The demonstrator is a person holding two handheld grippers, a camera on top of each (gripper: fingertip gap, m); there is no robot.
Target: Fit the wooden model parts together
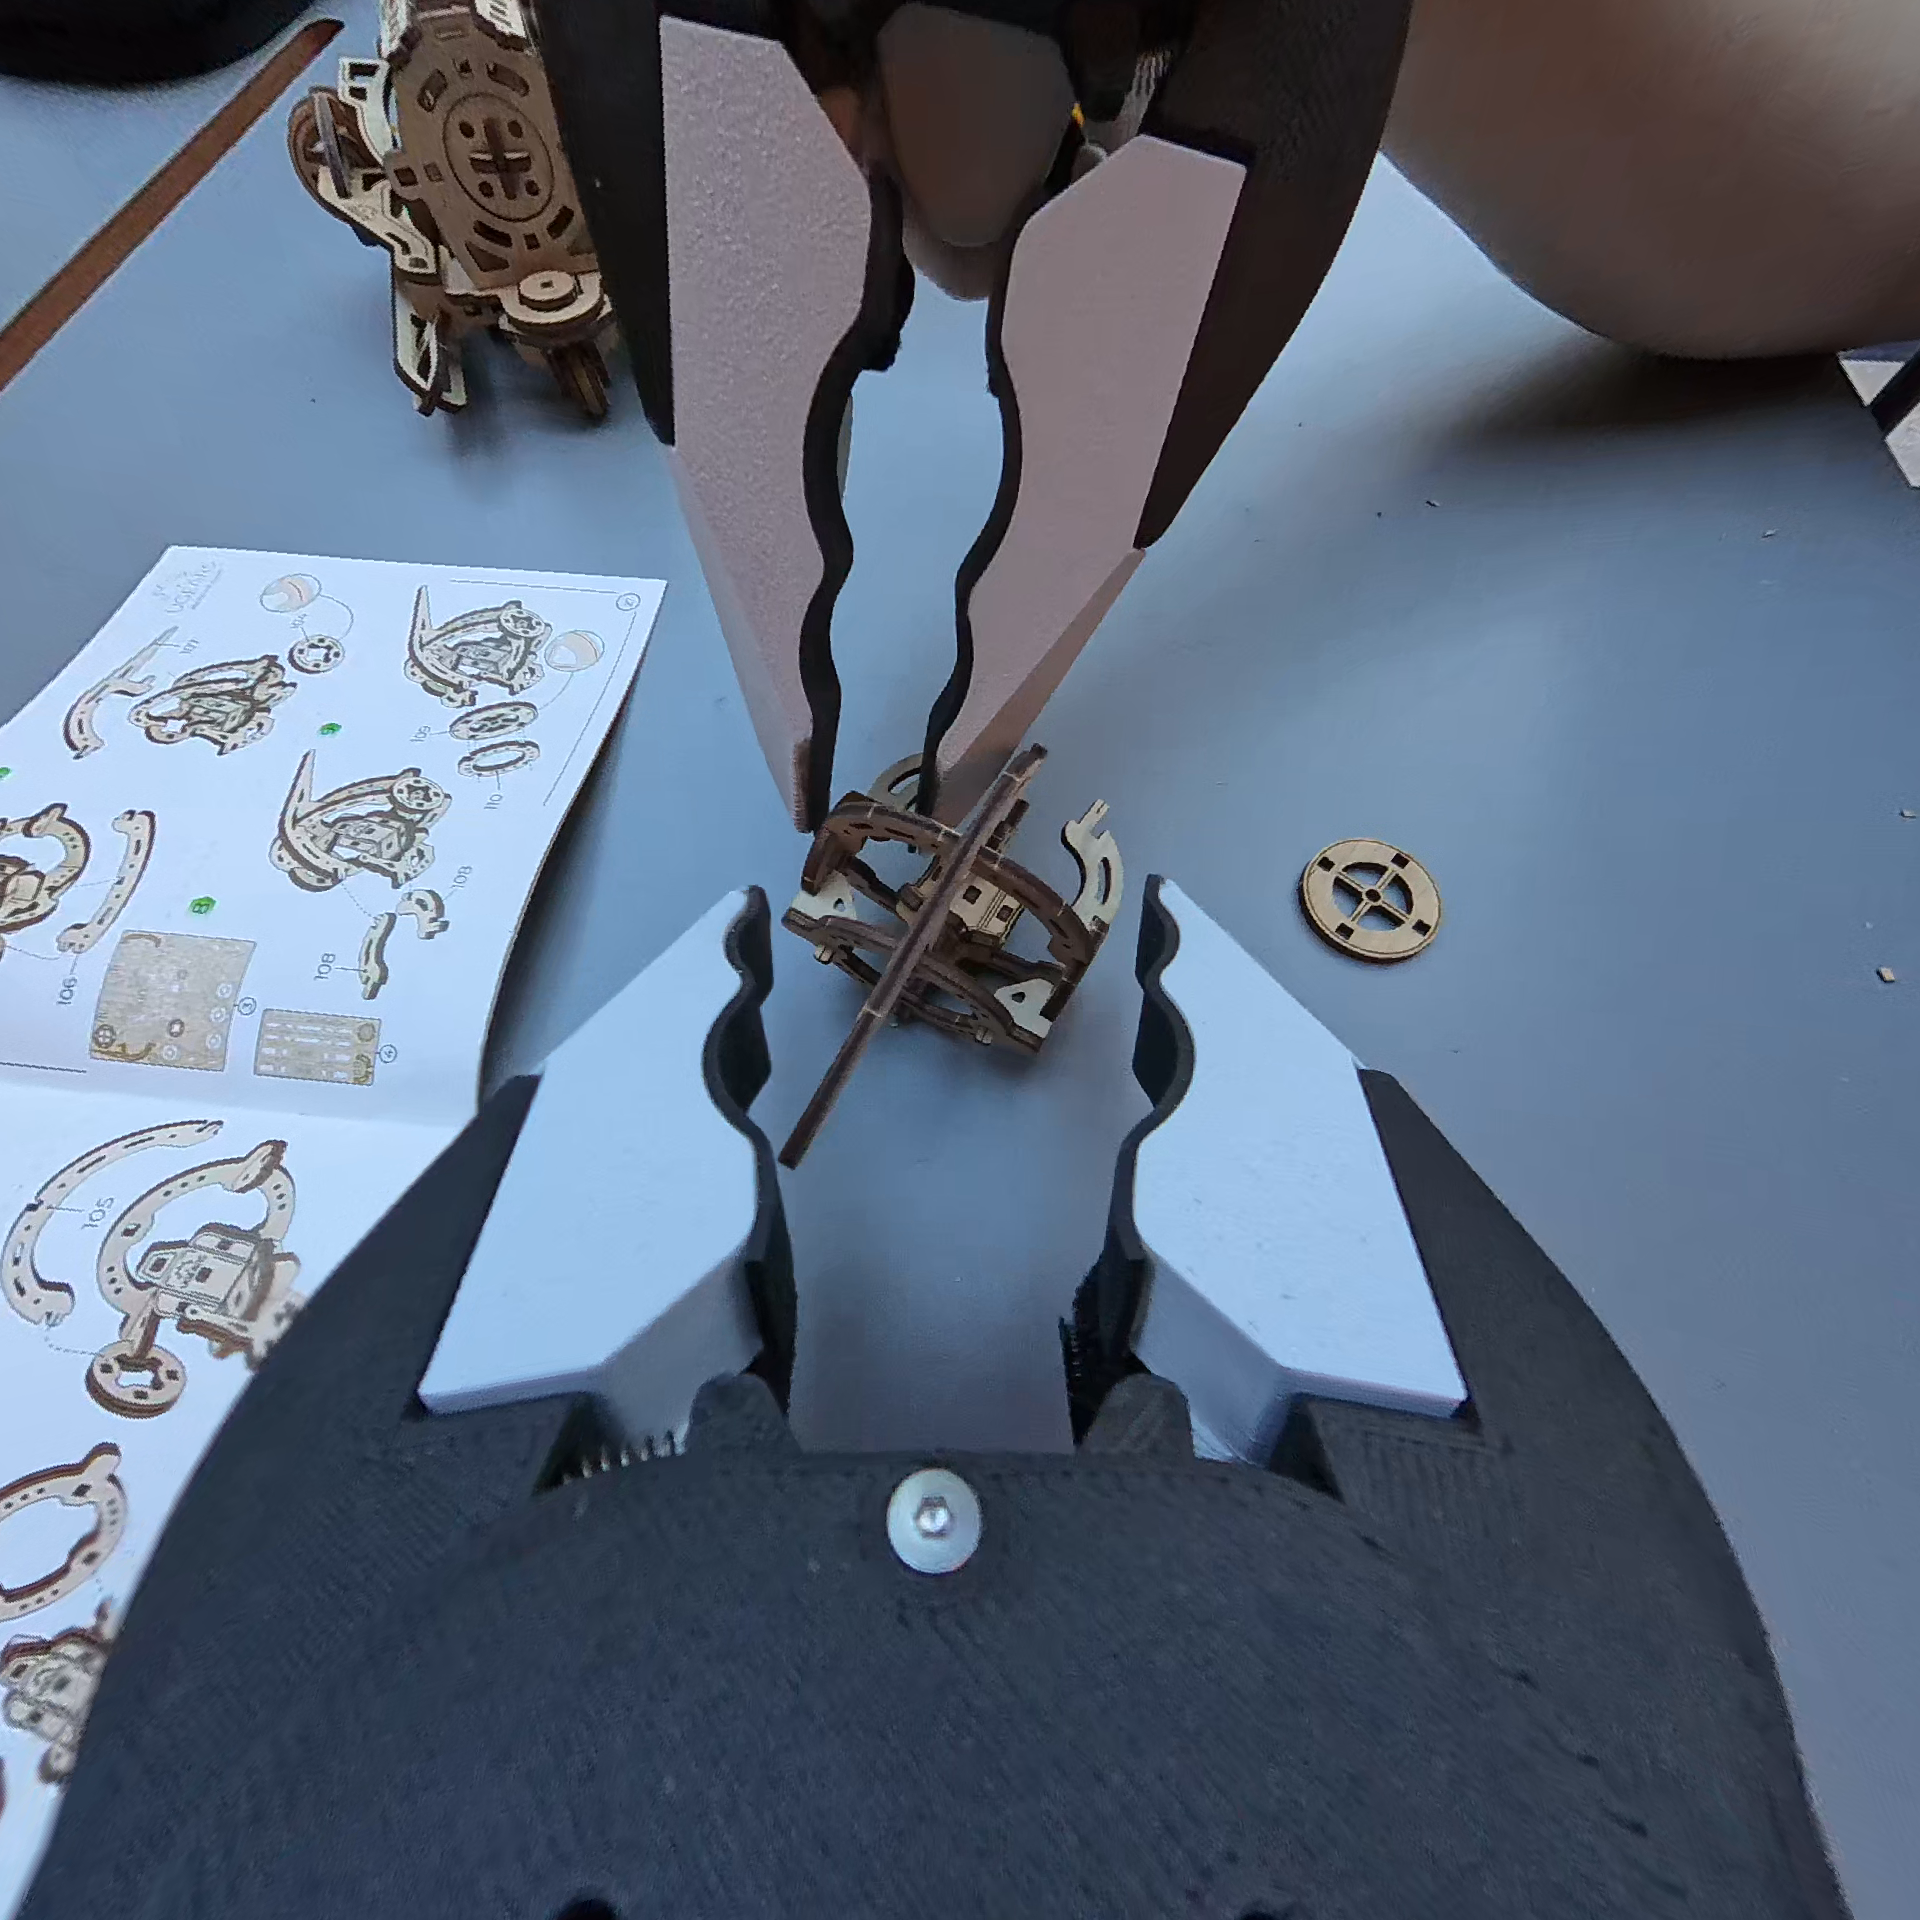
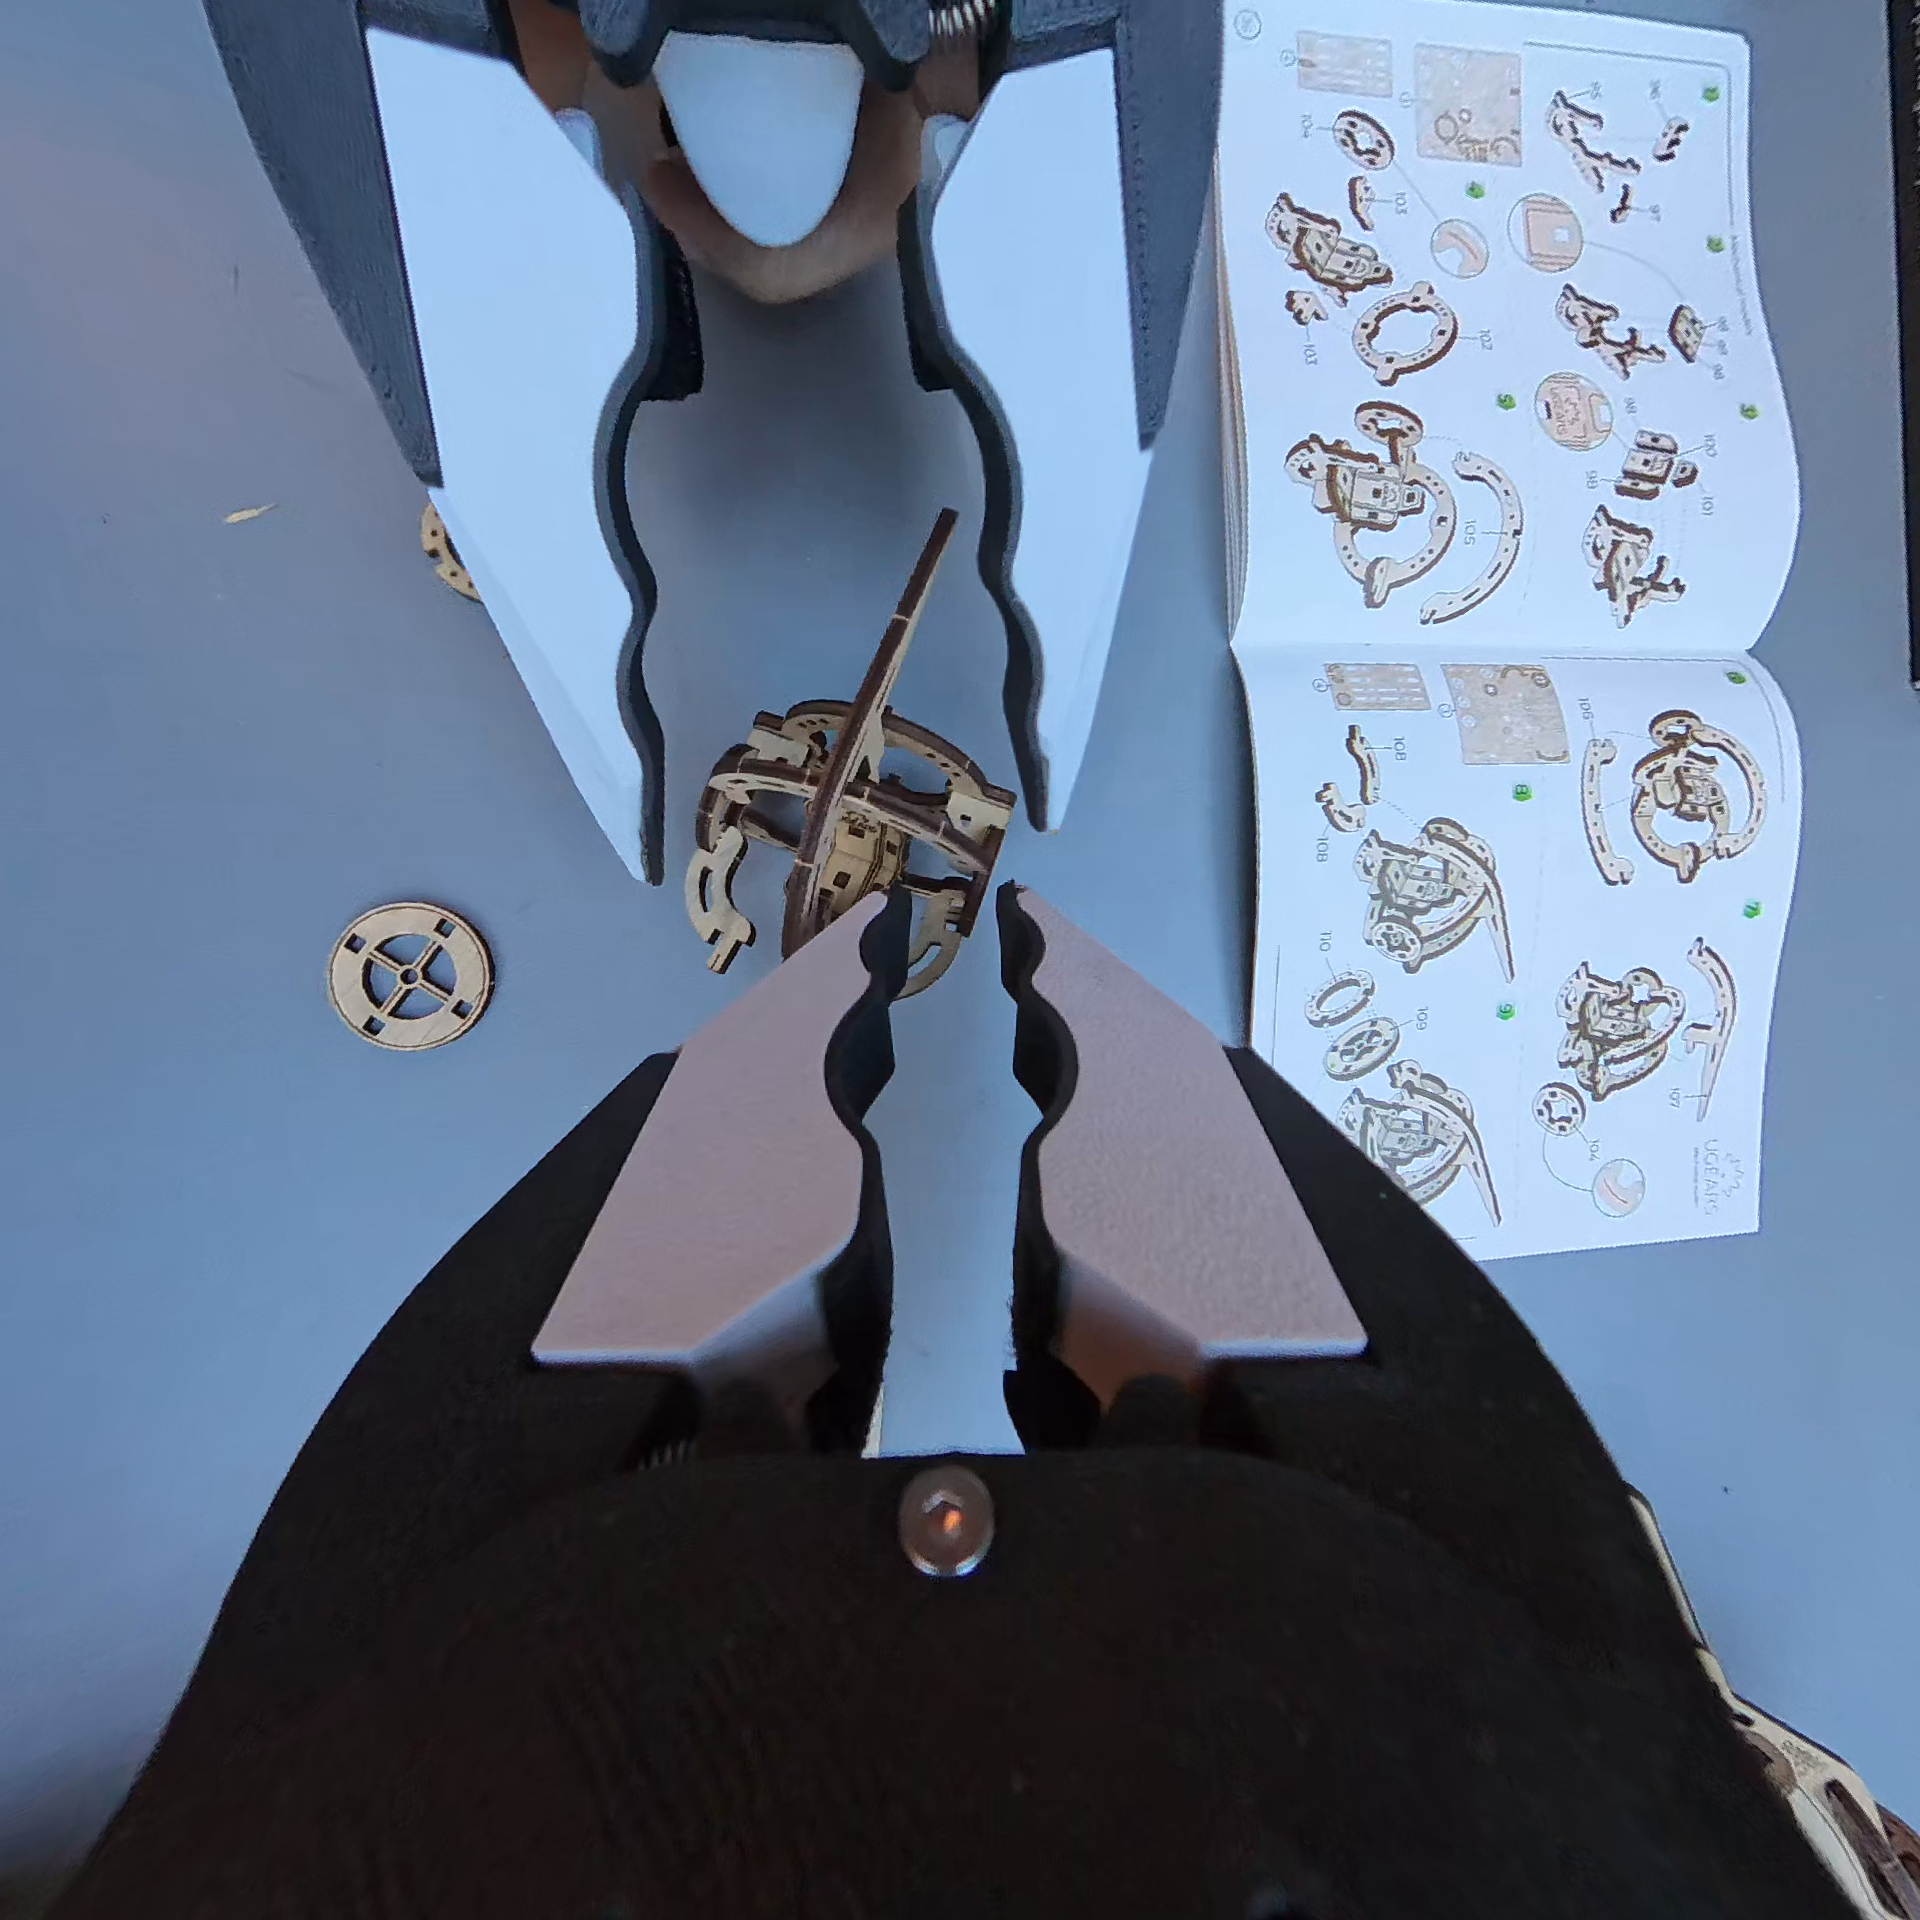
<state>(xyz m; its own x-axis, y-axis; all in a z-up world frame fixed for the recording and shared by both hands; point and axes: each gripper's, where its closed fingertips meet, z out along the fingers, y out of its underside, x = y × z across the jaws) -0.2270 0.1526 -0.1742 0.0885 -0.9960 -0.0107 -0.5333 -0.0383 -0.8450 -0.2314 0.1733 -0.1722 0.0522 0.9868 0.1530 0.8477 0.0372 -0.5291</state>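
Observation:
A small wooden ring assembly [image 1: 935, 925] lies on the grey table, with a long flat strip [image 1: 883, 1008] slanting through it. My left gripper [image 1: 951, 899] is open wide, a white finger on each side of the assembly without gripping it. It also shows from the top in the right wrist view [image 2: 847, 847]. My right gripper [image 2: 948, 902], with pinkish fingers, is narrowly open, its tips straddling a curved ring part [image 2: 930, 961] at the assembly's [image 2: 852, 821] near end. It enters the left wrist view from above [image 1: 868, 805]. A loose wooden spoked disc [image 1: 1371, 899] lies beside the assembly, also seen in the right wrist view [image 2: 410, 977].
An open instruction booklet [image 1: 312, 831] [image 2: 1507, 623] lies beside the work spot. A larger built wooden model [image 1: 468, 208] stands at the back. Another small wooden part [image 2: 447, 551] is half hidden behind a left finger. A person's arm [image 1: 1662, 156] shows at the upper right. Between my left fingertips and the loose wooden spoked disc [image 1: 1371, 899] there is roughly 6 cm. My right wrist view [image 2: 408, 968] looks at it from another angle.

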